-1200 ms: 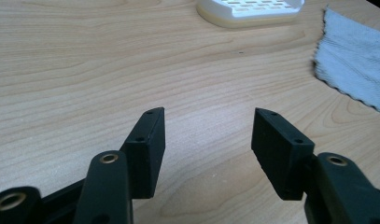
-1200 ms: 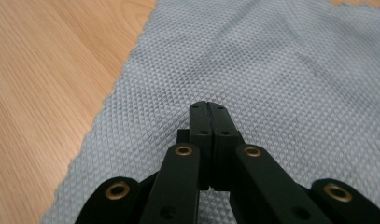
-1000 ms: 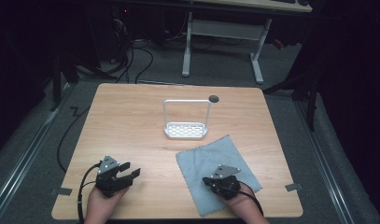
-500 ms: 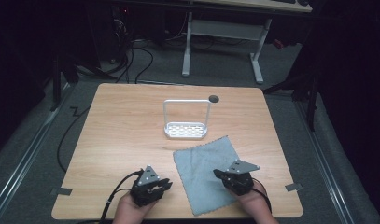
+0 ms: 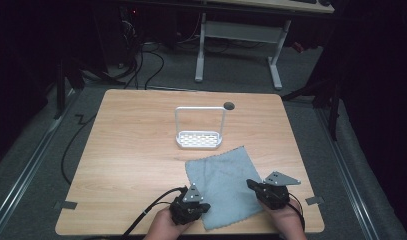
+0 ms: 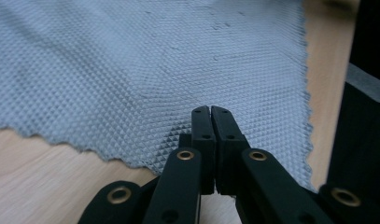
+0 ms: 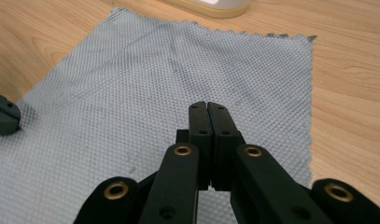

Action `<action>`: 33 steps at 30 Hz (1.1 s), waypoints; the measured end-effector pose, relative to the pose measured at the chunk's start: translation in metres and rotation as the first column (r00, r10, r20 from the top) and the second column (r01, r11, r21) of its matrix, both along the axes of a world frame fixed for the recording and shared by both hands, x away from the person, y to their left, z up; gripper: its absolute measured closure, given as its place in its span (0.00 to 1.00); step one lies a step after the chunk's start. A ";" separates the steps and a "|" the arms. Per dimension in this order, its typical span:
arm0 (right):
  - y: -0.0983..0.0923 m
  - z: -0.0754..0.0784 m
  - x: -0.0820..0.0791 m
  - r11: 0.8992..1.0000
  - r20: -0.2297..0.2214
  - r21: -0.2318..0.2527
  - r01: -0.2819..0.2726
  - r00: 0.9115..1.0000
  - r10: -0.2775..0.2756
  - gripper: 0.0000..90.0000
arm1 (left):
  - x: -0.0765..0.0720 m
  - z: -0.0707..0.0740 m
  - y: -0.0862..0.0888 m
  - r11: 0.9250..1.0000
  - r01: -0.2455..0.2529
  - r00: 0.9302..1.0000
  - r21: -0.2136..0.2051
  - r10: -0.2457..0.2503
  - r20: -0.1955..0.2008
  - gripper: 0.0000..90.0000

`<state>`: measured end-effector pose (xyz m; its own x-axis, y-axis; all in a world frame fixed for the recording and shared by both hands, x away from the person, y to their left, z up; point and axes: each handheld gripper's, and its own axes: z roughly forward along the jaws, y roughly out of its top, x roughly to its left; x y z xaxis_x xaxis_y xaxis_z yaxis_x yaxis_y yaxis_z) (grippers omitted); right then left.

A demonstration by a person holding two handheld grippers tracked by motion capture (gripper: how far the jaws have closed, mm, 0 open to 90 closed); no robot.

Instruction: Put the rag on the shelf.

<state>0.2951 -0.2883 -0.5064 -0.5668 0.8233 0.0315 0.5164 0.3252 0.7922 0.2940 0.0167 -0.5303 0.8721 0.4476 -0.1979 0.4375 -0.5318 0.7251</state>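
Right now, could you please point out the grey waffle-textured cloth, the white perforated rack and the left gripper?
grey waffle-textured cloth [image 5: 223, 180]: high view, its bare middle.
white perforated rack [image 5: 198, 139]: high view, its perforated base.
left gripper [image 6: 210, 111]: left gripper view, between its closed fingers.

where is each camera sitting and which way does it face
High view: above the person's side, facing forward and down on the wooden table; both hands, left gripper and right gripper show.
Left gripper view: along its own shut black fingers.
Right gripper view: likewise.
Shared: the grey-blue waffle-weave cloth.
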 end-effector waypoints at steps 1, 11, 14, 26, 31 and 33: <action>0.001 0.000 0.000 1.000 -0.004 -0.001 0.001 1.000 -0.001 1.00 | 0.000 0.000 0.000 1.000 0.000 1.000 0.000 0.000 0.000 0.99; 0.019 -0.004 0.029 0.999 -0.016 -0.032 -0.034 0.999 0.033 1.00 | 0.002 -0.002 0.063 0.984 -0.179 0.983 -0.021 0.178 -0.041 0.99; 0.024 -0.009 0.038 0.998 -0.029 -0.058 -0.030 0.999 0.029 1.00 | 0.003 0.000 0.070 0.982 -0.188 0.981 -0.014 0.187 -0.042 0.97; 0.025 -0.020 0.043 0.990 -0.053 -0.139 -0.008 0.999 0.000 1.00 | 0.055 -0.002 0.056 0.965 -0.259 0.966 -0.026 0.259 0.002 0.87; 0.025 -0.020 0.042 0.993 -0.066 -0.120 -0.016 0.998 0.008 1.00 | 0.046 -0.001 0.062 0.967 -0.256 0.967 -0.009 0.256 -0.002 0.90; 0.027 -0.020 0.040 0.993 -0.069 -0.110 -0.034 0.997 0.027 1.00 | 0.039 0.000 0.066 0.969 -0.248 0.969 0.003 0.248 0.005 0.90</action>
